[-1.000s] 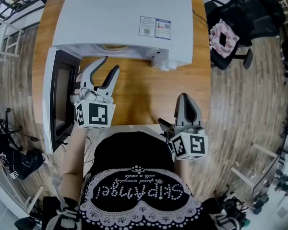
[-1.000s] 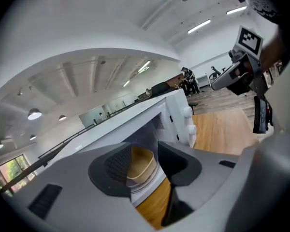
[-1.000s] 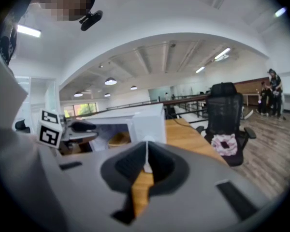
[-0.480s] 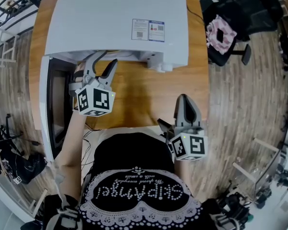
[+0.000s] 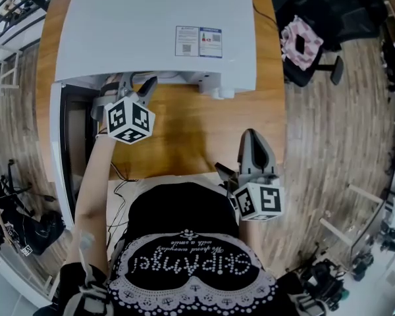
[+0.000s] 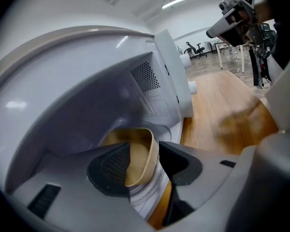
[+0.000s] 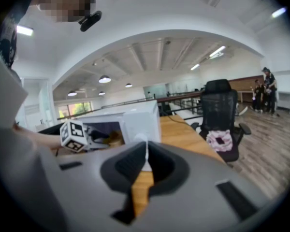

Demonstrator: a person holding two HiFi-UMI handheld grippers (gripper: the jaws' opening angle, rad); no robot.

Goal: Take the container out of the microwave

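A white microwave stands on the wooden table with its door swung open to the left. My left gripper reaches into the cavity. In the left gripper view a tan container sits inside, and its side wall stands between the wide jaws of my left gripper: one pad inside the rim, one outside, neither pressing. These jaws have just been opening. My right gripper hangs shut and empty over the table's near edge, well right of the microwave.
A black office chair with a pink cloth stands off the table's far right corner. Cables and dark gear lie on the floor at the lower left. Bare wood lies between the microwave front and my right gripper.
My left gripper has moved forward and down from in front of the open door into the microwave cavity, its jaws now around the container's wall. The right gripper has stayed put.
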